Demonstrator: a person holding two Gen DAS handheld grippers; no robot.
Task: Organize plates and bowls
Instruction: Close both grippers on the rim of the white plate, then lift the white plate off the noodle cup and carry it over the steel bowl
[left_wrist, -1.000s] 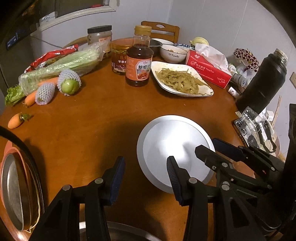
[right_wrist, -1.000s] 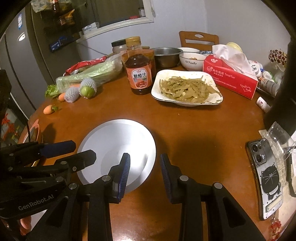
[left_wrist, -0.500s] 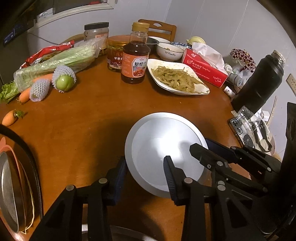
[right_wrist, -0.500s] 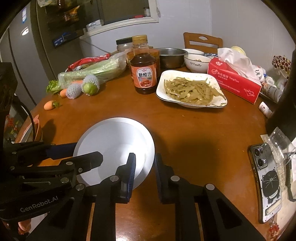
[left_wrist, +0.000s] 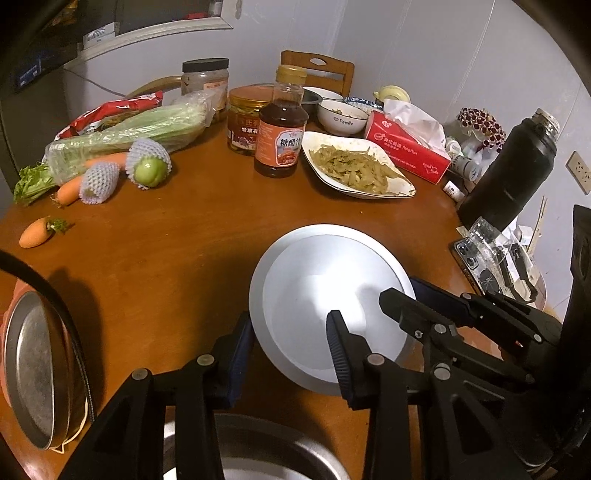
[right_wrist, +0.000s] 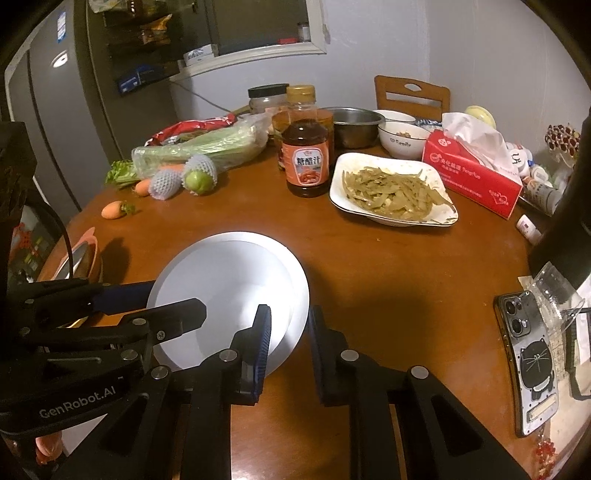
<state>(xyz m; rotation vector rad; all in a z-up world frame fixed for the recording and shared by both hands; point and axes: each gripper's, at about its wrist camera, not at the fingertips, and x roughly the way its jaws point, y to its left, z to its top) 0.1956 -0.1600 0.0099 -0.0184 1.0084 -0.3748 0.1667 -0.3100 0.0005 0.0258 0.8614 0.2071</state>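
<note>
Plate (left_wrist: 325, 295) flat on the bench (left_wrist: 166, 258), both hand-held grippers, left (left_wrist: 290, 341) and right (right_wrist: 289, 332), apart, straddling opposite rims for a lift.

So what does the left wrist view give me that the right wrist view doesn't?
Only the left wrist view shows the whole black thermos and a steel bowl below the gripper. Only the right wrist view shows the fridge and the whole cat-case phone. Both show the white plate, with the left gripper and right gripper each straddling its rim, jaws open, and the dish of greens.
</note>
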